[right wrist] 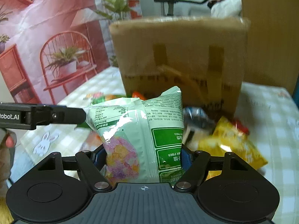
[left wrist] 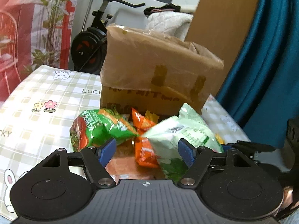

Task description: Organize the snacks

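My right gripper [right wrist: 143,158] is shut on a pale green snack bag [right wrist: 142,130] and holds it upright above the table. The same bag shows in the left wrist view [left wrist: 179,136], at the right. My left gripper [left wrist: 147,151] is open and empty, its blue pads [left wrist: 107,149] wide apart above the snack pile. Below it lie a dark green and red bag [left wrist: 95,128] and orange packets [left wrist: 145,153]. The left gripper's body [right wrist: 41,115] reaches in from the left in the right wrist view. A tall cardboard box [left wrist: 157,74] stands just behind the snacks.
Yellow bags [right wrist: 233,145] and a silver-blue packet [right wrist: 196,117] lie right of the held bag. The table has a checked cloth with rabbits [left wrist: 46,97]. An exercise bike [left wrist: 93,37] and a teal curtain [left wrist: 271,56] stand beyond the table.
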